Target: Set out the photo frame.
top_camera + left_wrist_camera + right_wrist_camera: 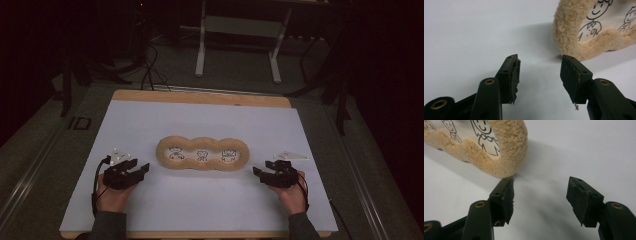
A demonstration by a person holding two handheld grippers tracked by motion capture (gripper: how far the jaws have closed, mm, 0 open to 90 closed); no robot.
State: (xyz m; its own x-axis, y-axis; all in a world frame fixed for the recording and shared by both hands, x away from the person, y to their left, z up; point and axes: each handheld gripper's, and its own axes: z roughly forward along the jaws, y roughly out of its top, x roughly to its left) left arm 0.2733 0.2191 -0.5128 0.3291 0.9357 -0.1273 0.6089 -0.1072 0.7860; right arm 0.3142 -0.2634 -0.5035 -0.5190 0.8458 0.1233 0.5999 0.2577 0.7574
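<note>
- Left claw: jaws spread wide, nothing between them, resting low just off the left end of the plush frame.
- Right claw: likewise released, empty, just beside the frame's right end.
- Plush frame: tan, three-lobed, cartoon figures inside; lies flat mid-tabletop.
- Handling note: each claw should straddle the fuzzy rim squarely and close together, so the frame lifts level.

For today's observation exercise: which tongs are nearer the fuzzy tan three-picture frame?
Roughly equal, perhaps the left. Left tongs sit just off the frame at its left end; right tongs sit just off its right end. Neither touches it.
</note>
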